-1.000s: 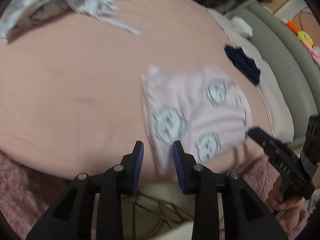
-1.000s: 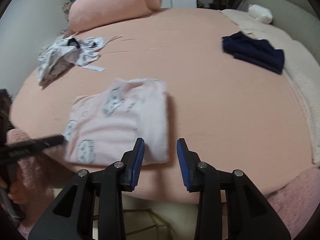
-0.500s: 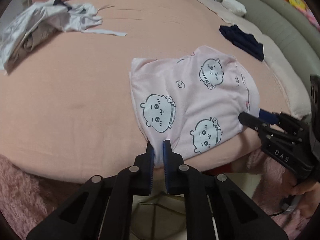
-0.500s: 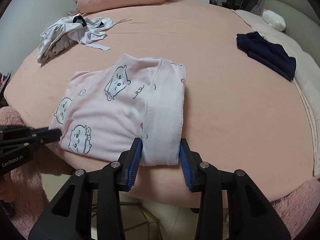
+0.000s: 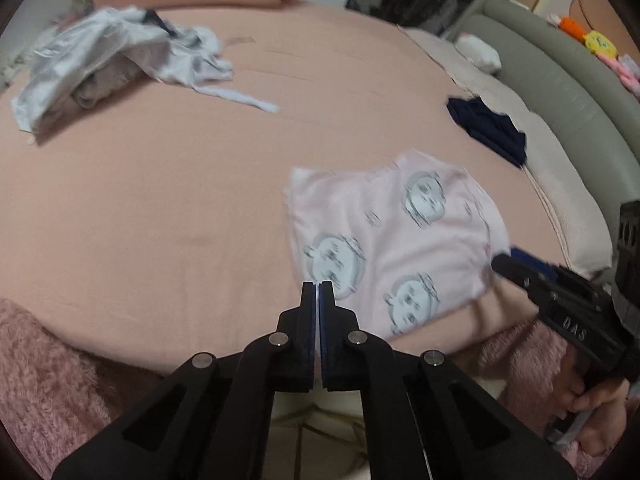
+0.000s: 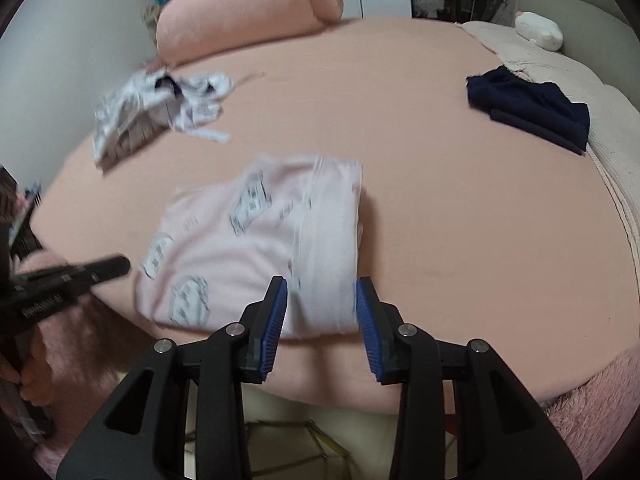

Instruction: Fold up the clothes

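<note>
- The left tongs (image 5: 319, 292) are closing, jaws all but shut at the near left corner of the pink printed garment (image 5: 394, 240); cloth shows in the slit.
- The right tongs (image 6: 321, 296) stand part open, straddling its folded right band without clearly pinching.
- The garment lies at the bed's (image 5: 160, 200) near edge, its long axis running from one pair of tongs to the other.
- Far off: grey clothes (image 5: 116, 56), navy garment (image 6: 528, 108).
</note>
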Demonstrator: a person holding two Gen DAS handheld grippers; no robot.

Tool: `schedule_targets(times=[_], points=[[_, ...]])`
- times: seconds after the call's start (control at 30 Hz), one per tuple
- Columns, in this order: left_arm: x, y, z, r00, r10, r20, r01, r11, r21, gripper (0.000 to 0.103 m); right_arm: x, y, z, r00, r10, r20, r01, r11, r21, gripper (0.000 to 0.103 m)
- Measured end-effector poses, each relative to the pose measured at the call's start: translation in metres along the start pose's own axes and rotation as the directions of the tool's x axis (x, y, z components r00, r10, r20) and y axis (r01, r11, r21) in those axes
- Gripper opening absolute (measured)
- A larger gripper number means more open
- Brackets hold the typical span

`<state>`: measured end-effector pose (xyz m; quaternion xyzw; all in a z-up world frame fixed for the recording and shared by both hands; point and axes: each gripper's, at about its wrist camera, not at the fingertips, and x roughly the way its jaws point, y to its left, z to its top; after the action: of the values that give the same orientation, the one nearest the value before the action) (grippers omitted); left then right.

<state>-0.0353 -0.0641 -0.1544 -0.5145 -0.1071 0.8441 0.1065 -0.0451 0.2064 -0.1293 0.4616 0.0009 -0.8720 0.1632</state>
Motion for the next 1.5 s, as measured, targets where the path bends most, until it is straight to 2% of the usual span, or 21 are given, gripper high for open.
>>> schedule_targets(times=[0.03,0.1,0.13,0.23,0.27,0.33,0.4,0.57,0.77,0.87,1.0,1.07,1.1,1.17,1.23,1.3,1.33,1.37,1.4,1.43,1.5], points=[[0.005,0.000,-0.003,1.000,-0.005,-0.029,0.004,1.000,-0.007,0.009,0.000,-0.001,0.001,1.000,0.003,-0.004,-0.003,1.000,0.004,0.036],[0.015,0.000,-0.008,0.997,-0.011,-0.082,0.009,1.000,-0.018,0.029,0.007,-0.004,-0.002,0.999,0.006,-0.036,-0.005,1.000,0.013,0.036],[0.020,0.001,-0.011,0.995,-0.009,-0.103,0.007,1.000,-0.022,0.035,0.011,-0.005,-0.003,0.998,0.008,-0.055,-0.007,1.000,0.019,0.036],[0.020,0.002,-0.015,0.993,-0.045,-0.106,0.043,0.999,-0.029,0.036,0.015,-0.006,-0.004,0.997,0.022,-0.077,-0.020,0.999,0.031,0.036],[0.021,-0.001,-0.016,0.993,-0.054,-0.104,0.051,0.998,-0.027,0.035,0.015,-0.005,-0.003,0.997,0.019,-0.076,-0.017,1.000,0.025,0.036],[0.025,-0.007,-0.018,0.993,-0.054,-0.108,0.053,0.999,-0.014,0.024,0.016,0.000,-0.004,0.997,0.008,-0.079,-0.008,1.000,0.004,0.039],[0.028,-0.013,-0.019,0.995,-0.016,-0.100,0.018,1.000,0.017,0.015,0.018,0.005,-0.005,0.997,-0.009,-0.082,0.007,1.000,-0.021,0.041],[0.023,-0.023,-0.022,0.997,0.063,-0.053,-0.060,0.997,0.056,0.011,0.029,0.007,-0.004,0.994,-0.056,-0.089,0.052,0.997,-0.049,0.038],[0.024,-0.014,-0.021,0.993,0.098,-0.062,-0.097,0.995,0.032,0.005,0.031,0.003,-0.006,0.995,-0.052,-0.090,0.047,0.997,-0.058,0.037],[0.023,-0.010,-0.017,0.993,0.093,-0.068,-0.092,0.996,0.012,0.001,0.029,0.002,-0.007,0.995,-0.046,-0.094,0.041,0.998,-0.052,0.037],[0.001,0.003,-0.008,1.000,-0.016,-0.014,0.015,0.996,-0.086,0.002,-0.002,-0.007,0.004,0.998,0.041,-0.040,-0.041,0.999,-0.002,0.035],[-0.005,-0.005,0.004,0.999,-0.009,0.044,0.011,0.999,-0.041,0.002,-0.018,-0.011,0.015,0.996,0.093,0.009,-0.093,0.996,0.012,0.035],[-0.001,-0.012,0.009,0.999,-0.016,0.043,0.016,1.000,-0.005,0.002,-0.017,-0.010,0.021,0.994,0.107,0.010,-0.107,0.994,-0.003,0.036],[0.018,-0.029,0.018,0.999,-0.045,-0.008,0.046,0.996,0.073,0.002,-0.011,-0.006,0.031,0.992,0.124,0.000,-0.124,0.991,-0.045,0.036],[0.037,-0.045,0.026,0.996,-0.071,-0.061,0.079,0.986,0.149,0.002,0.011,0.004,0.036,0.995,0.087,-0.055,-0.094,0.988,-0.126,0.035],[0.051,-0.044,0.024,0.995,-0.006,-0.101,0.025,0.983,0.183,0.002,0.028,0.009,0.036,0.998,0.001,-0.069,-0.014,0.980,-0.196,0.029],[0.053,-0.037,0.024,0.994,-0.002,-0.114,0.021,0.986,0.164,0.002,0.035,0.011,0.035,0.997,-0.049,-0.068,0.032,0.972,-0.232,0.017],[0.052,-0.028,0.025,0.992,-0.027,-0.120,0.042,0.992,0.121,0.003,0.039,0.010,0.036,0.995,-0.081,-0.064,0.063,0.967,-0.247,0.016],[0.050,-0.021,0.027,0.992,-0.021,-0.123,0.033,0.995,0.094,0.003,0.037,0.003,0.038,0.995,-0.086,-0.060,0.070,0.971,-0.229,0.016],[0.047,-0.015,0.030,0.992,0.009,-0.123,0.001,0.997,0.078,0.003,0.035,-0.003,0.039,0.994,-0.090,-0.055,0.077,0.974,-0.212,0.025],[0.040,-0.008,0.035,0.993,0.052,-0.102,-0.046,0.997,0.065,0.003,0.031,-0.015,0.043,0.994,-0.100,-0.046,0.091,0.980,-0.176,0.028]])
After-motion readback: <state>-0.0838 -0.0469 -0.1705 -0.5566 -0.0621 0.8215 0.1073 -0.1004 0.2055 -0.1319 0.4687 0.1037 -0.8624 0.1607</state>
